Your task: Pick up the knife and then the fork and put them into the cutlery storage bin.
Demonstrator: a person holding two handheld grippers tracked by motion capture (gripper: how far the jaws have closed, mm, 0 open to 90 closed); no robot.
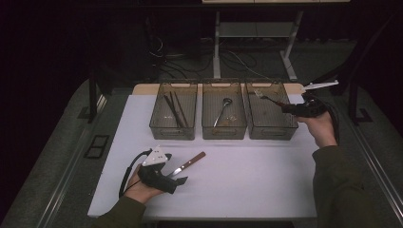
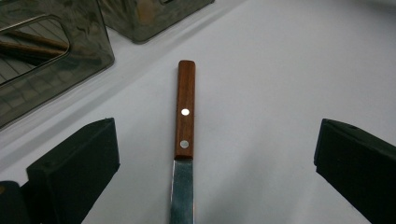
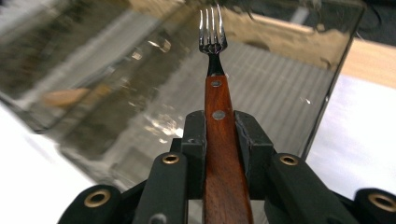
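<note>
A wooden-handled knife (image 1: 186, 165) lies on the white table (image 1: 247, 180), blade toward my left gripper (image 1: 178, 179). In the left gripper view the knife (image 2: 184, 140) runs up between the two wide-apart jaws of the left gripper (image 2: 215, 163), which is open and touches nothing. My right gripper (image 1: 287, 108) is shut on the wooden handle of a fork (image 1: 267, 99), held over the right bin (image 1: 271, 110). The fork (image 3: 215, 93) points its tines away, over that bin (image 3: 140, 93), and the right gripper (image 3: 219, 130) clamps the handle from both sides.
Three clear bins stand in a row at the back. The left bin (image 1: 173, 111) holds dark chopsticks (image 1: 174, 109); the middle bin (image 1: 223, 109) holds a spoon (image 1: 222, 110). A cable (image 1: 128, 171) loops from the left gripper. The table's front edge is near my arms.
</note>
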